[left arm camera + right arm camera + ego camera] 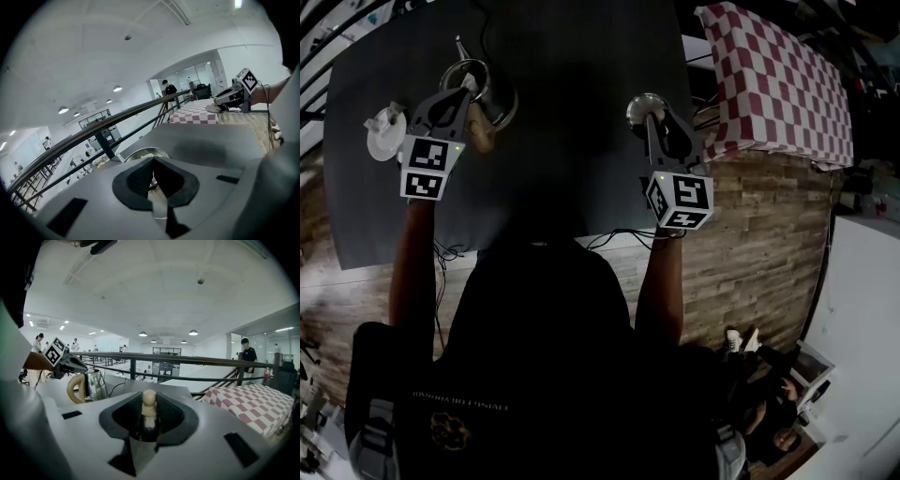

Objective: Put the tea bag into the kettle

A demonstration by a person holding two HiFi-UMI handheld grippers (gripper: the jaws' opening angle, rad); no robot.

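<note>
The steel kettle [494, 101] with its tan handle [479, 134] stands at the far left of the dark table [581, 159]. My left gripper [467, 89] hangs just over the kettle's open mouth [143, 152], jaws shut. A thin pale sliver shows between its pads, seemingly the tea bag's string or tag; the bag itself is hidden. My right gripper [654, 117] is well to the right of the kettle, shut on the kettle lid [642, 108]. The lid's wooden knob [149, 399] stands up between the pads. The right gripper view shows the kettle [93, 385] under the left gripper [70, 363].
A small white dish [384, 133] sits left of the kettle. A table with a red-and-white checked cloth [778, 84] stands to the right. Cables [619, 239] trail off the table's near edge. A railing [187, 361] runs behind the table. People sit on the floor [769, 375].
</note>
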